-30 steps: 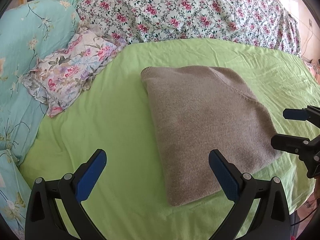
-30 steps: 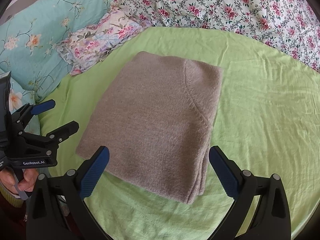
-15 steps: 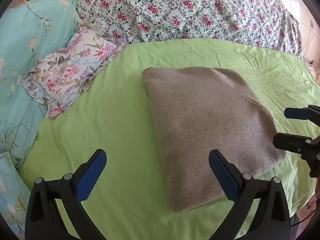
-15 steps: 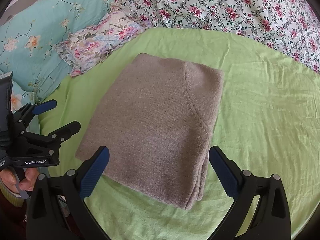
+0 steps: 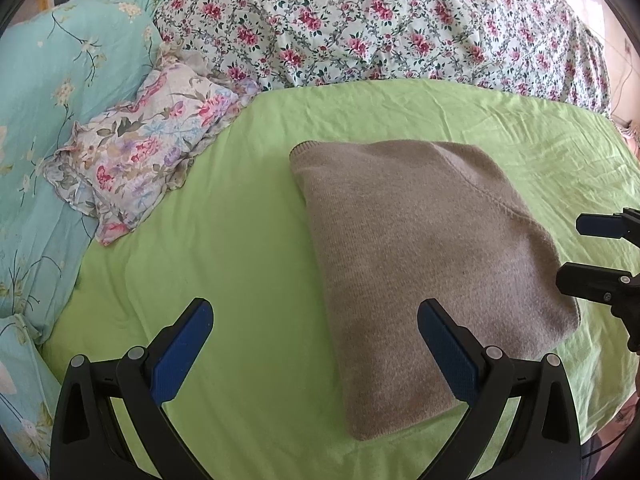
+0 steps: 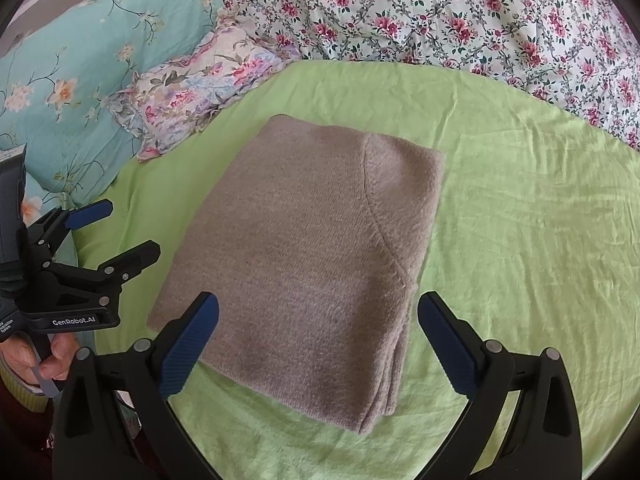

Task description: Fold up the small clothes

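Note:
A taupe knit sweater (image 5: pixel 424 264) lies folded into a flat rectangle on the green sheet (image 5: pixel 240 264); it also shows in the right wrist view (image 6: pixel 312 256). My left gripper (image 5: pixel 316 344) is open and empty, held above the sheet at the sweater's near left corner. It also shows in the right wrist view (image 6: pixel 116 232), left of the sweater. My right gripper (image 6: pixel 318 340) is open and empty above the sweater's near edge. It shows at the right rim of the left wrist view (image 5: pixel 576 252).
A small floral pillow (image 5: pixel 140 156) lies left of the sweater. A turquoise floral quilt (image 5: pixel 60 100) is piled at the left and a rose-patterned duvet (image 5: pixel 380 24) runs along the back. The green sheet (image 6: pixel 520 240) spreads right of the sweater.
Both grippers have drawn back a little from the sweater and stay open. The sweater has not moved.

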Demonstrator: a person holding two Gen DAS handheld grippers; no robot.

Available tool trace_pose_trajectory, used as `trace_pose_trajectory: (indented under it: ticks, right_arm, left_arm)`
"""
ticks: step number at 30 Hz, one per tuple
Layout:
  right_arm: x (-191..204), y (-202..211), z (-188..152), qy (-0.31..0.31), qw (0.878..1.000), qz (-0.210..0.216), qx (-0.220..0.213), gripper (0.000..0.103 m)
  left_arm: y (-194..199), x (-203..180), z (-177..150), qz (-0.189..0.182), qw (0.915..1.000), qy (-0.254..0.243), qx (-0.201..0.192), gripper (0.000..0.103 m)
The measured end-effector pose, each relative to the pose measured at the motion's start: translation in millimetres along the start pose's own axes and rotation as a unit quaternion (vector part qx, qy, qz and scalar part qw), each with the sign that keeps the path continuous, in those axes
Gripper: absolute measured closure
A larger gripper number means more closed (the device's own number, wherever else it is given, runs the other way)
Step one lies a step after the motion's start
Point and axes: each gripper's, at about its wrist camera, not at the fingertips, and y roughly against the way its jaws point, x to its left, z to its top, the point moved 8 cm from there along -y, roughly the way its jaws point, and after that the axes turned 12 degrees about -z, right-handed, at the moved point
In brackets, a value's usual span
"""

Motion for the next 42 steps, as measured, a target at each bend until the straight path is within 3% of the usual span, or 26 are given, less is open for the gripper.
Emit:
trace_pose_trajectory:
  ticks: [42]
  right_arm:
    - [-24.7,-17.1,3.2,-0.032,0.999,0.005,0.012,0.003]
  left_arm:
    - [-9.5,-13.0,10.6,0.002,1.0,-0.006,0.003,0.001]
